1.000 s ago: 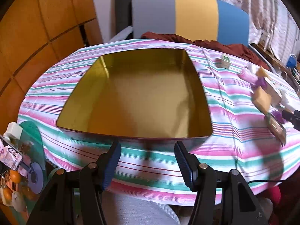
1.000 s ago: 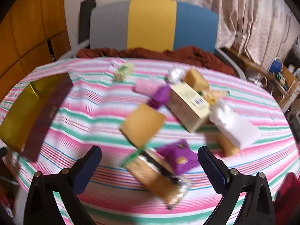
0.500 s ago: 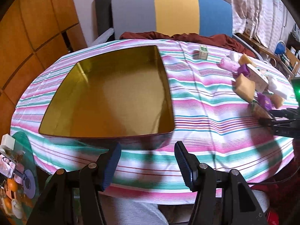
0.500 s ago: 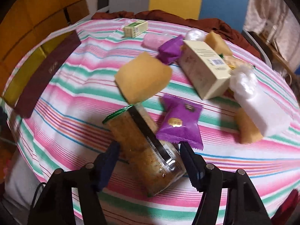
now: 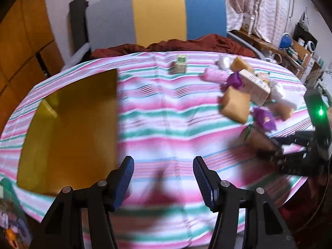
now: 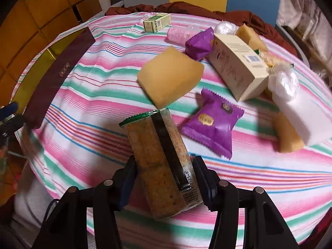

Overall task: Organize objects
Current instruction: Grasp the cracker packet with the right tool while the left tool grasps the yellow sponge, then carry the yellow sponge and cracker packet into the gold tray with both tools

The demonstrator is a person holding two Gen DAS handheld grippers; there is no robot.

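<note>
Striped cloth in pink, green and white covers the tabletop (image 6: 87, 87), with a grey, yellow and blue chair back (image 5: 157, 16) behind it and a rust-red fabric (image 5: 186, 44) bunched along the far edge. Taking the gold-lined open box (image 5: 70, 128) as landmark: it sits at the left of the cloth, its dark maroon side wall showing in the right wrist view.

Well to the right of the box lies a cluster of snacks and packages. Nearest the viewer is a clear-wrapped cracker packet (image 6: 159, 159) with a green end seal. The right claw (image 6: 164, 180) has just been closing, and its blue pads now press on both sides of the packet's near end. Just beyond the packet sits a tan sponge-like block (image 6: 170, 76), and beside the packet a purple pouch (image 6: 213, 122). Farther from the box are a cream carton (image 6: 236, 64), a second purple pouch (image 6: 200, 42), a pink roll (image 6: 179, 34), a white wrapped bar (image 6: 300, 112) and a small green carton (image 6: 156, 22).

The left claw (image 5: 164, 181) hovers over bare cloth just right of the box, its jaws apart with nothing between them; its view is motion-blurred.
</note>
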